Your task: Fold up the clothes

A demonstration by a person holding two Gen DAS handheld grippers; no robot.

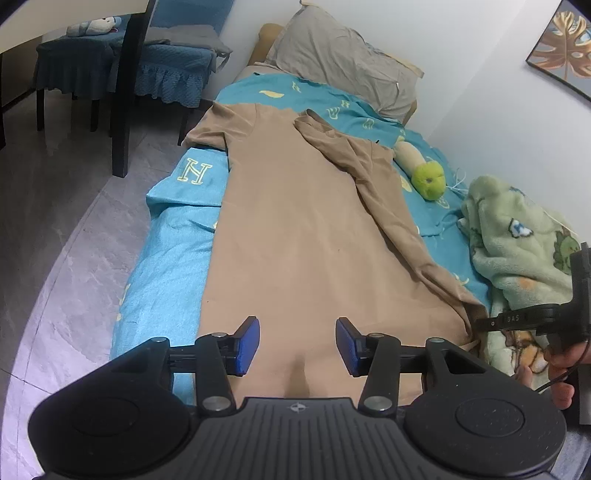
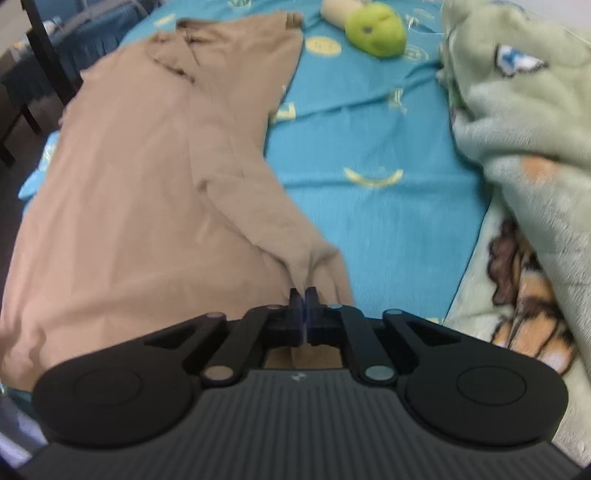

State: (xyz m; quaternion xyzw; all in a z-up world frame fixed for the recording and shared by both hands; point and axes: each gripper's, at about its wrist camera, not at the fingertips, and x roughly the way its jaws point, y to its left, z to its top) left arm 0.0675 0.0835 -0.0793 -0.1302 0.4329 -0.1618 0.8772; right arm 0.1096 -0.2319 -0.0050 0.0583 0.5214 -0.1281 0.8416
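On bed (image 1: 170, 236), right gripper (image 2: 303, 295) is pinching tan garment's (image 1: 306, 240) hem corner; left gripper (image 1: 297, 345) is standing half-open, empty. Next likely: folding across.

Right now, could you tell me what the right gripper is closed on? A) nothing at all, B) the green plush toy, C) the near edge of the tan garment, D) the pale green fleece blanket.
C: in the right wrist view, the right gripper has its jaws pinched together on a raised fold at the near edge of the tan garment, well away from the plush toy and fleece blanket.
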